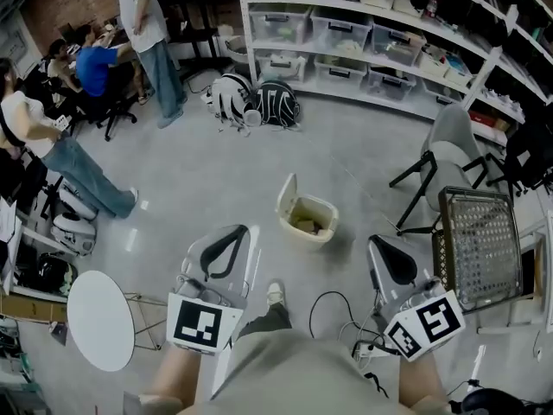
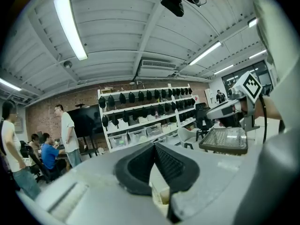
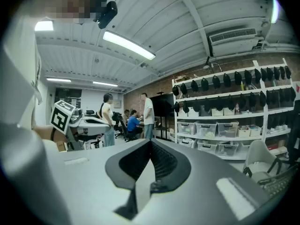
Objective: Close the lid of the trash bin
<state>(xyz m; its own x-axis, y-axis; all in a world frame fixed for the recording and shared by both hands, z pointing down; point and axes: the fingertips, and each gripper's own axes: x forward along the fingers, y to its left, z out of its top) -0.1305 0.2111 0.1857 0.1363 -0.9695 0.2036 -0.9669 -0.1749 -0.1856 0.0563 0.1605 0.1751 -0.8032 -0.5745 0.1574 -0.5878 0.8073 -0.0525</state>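
Note:
A small cream trash bin (image 1: pixel 308 220) stands on the grey floor ahead of me, with rubbish inside. Its lid (image 1: pixel 287 192) is raised upright at the bin's left side. My left gripper (image 1: pixel 235 230) is held low and to the left of the bin, well short of it, jaws shut and empty. My right gripper (image 1: pixel 378 240) is to the bin's right, also apart from it and shut on nothing. In the left gripper view the jaw tips (image 2: pixel 154 145) meet, and a strip of the cream bin (image 2: pixel 157 184) shows below them. The right gripper (image 3: pixel 150 142) points out into the room.
A grey chair (image 1: pixel 449 156) and a wire-mesh seat (image 1: pixel 478 245) stand at the right. A round white table (image 1: pixel 101 318) is at the lower left, and cables (image 1: pixel 339 314) lie near my shoe (image 1: pixel 275 293). Backpacks (image 1: pixel 256 102) lean by shelves (image 1: pixel 371 33). Several people (image 1: pixel 151 33) are at the far left.

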